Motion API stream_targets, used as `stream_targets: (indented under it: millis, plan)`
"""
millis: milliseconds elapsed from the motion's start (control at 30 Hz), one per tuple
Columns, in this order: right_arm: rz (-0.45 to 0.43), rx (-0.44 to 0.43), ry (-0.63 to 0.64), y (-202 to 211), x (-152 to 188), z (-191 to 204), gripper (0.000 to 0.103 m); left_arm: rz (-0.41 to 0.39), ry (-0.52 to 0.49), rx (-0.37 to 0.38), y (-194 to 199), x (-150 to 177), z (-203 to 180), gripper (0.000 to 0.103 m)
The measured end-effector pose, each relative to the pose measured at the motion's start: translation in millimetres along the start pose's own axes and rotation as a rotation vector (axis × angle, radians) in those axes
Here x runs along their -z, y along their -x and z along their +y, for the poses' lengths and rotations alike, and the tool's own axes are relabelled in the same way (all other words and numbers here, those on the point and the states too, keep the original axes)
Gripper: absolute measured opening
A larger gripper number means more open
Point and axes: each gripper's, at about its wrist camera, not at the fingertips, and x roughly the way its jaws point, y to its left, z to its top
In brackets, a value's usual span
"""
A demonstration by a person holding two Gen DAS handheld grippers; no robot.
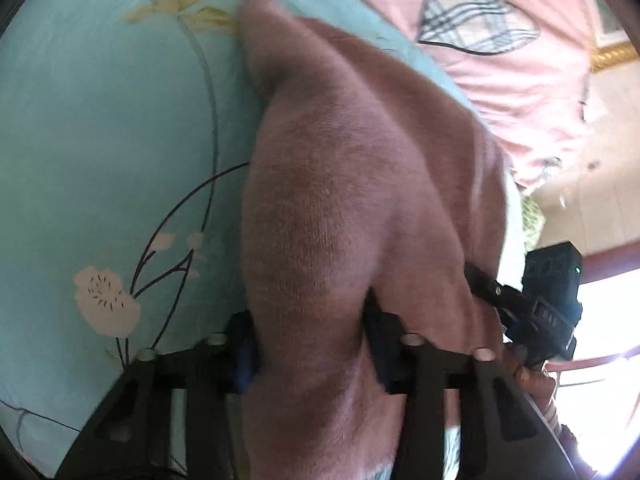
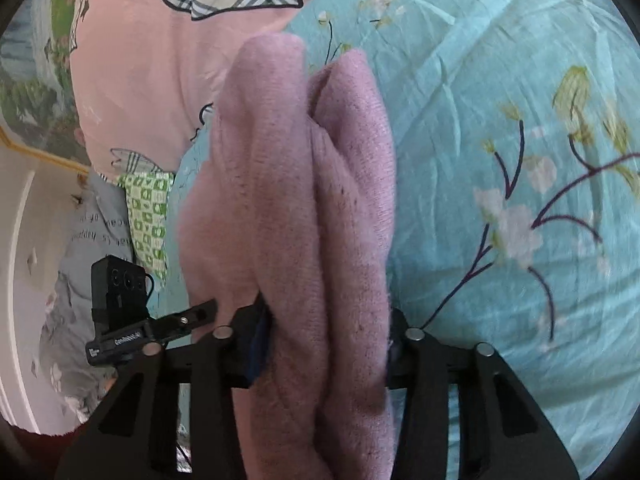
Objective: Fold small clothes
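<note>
A small mauve-pink knit garment (image 1: 344, 184) hangs between both grippers above a turquoise floral bedsheet (image 1: 112, 140). My left gripper (image 1: 310, 344) is shut on one bunched edge of it, and the cloth fills the gap between the jaws. My right gripper (image 2: 328, 344) is shut on the other edge of the garment (image 2: 304, 200), which shows there as two thick folds running away from the jaws. The right gripper's body also shows at the right of the left wrist view (image 1: 548, 304), and the left gripper's body at the left of the right wrist view (image 2: 120, 312).
A pink quilt with plaid patches (image 1: 500, 40) lies at the far side of the bed, also in the right wrist view (image 2: 160, 60). A green-checked cloth (image 2: 150, 216) and grey fabric (image 2: 76, 300) lie by the bed edge. A picture with a gold frame (image 2: 36, 80) hangs on the wall.
</note>
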Motion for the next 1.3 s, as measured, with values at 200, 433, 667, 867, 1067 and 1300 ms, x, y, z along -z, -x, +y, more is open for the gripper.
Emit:
stream_targets:
  millis: [200, 433, 667, 867, 1067, 1300]
  plan:
    - [-0.033, -0.115, 0.003, 0.8, 18.9, 57.6, 0.036, -0.071, -0.078, 0.075, 69.3, 5.1, 7.1, 0.033]
    - [0.014, -0.257, 0.038, -63.2, 41.0, 135.3, 0.036, -0.156, 0.009, 0.080, 171.1, 6.8, 94.5, 0.033]
    - [0.123, -0.244, 0.067, -153.5, 67.8, 173.4, 0.035, -0.177, 0.070, -0.020, 200.3, 30.2, 181.7, 0.033]
    - [0.122, -0.119, -0.005, -175.8, 77.5, 150.0, 0.041, -0.141, 0.133, -0.041, 178.9, 36.7, 210.5, 0.047]
    - [0.069, -0.026, 0.009, -157.9, 76.3, 158.2, 0.054, -0.130, 0.114, -0.127, 190.7, 40.8, 203.5, 0.063]
    - [-0.126, 0.081, 0.171, -104.5, 81.0, 197.1, 0.054, -0.250, 0.008, -0.123, 241.2, 42.1, 171.2, 0.061]
